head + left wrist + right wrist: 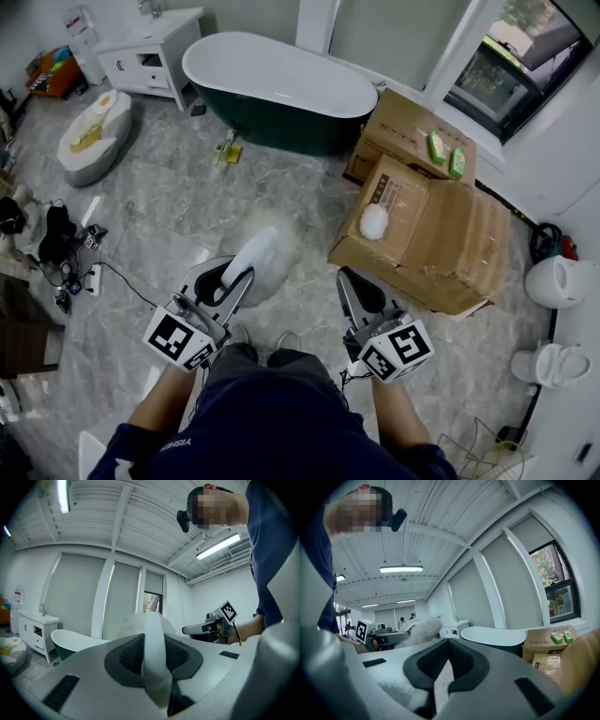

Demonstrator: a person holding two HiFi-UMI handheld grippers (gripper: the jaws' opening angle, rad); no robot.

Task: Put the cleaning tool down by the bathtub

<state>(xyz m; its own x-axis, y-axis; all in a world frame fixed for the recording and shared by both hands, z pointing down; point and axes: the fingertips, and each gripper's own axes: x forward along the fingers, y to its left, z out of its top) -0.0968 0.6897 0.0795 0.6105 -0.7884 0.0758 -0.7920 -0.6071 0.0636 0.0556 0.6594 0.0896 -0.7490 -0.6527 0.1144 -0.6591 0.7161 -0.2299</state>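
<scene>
The cleaning tool (255,256) is a white handle with a fluffy white head. My left gripper (234,277) is shut on that handle and holds it out level over the marble floor. In the left gripper view the handle (153,641) stands upright between the dark pads, the fluffy head behind it. My right gripper (354,287) is beside it, apart from the tool, its jaws closed together with nothing in them. The dark green bathtub (279,86) with a white inside stands well ahead, and shows as the tub (493,637) in the right gripper view.
Two cardboard boxes (427,234) stand right of the tub, one with green packets (446,153), one with a white puff (374,222). A white vanity (150,49) and a cushion (94,136) are at the left. Cables (70,267) lie at the left, toilets (555,281) at the right.
</scene>
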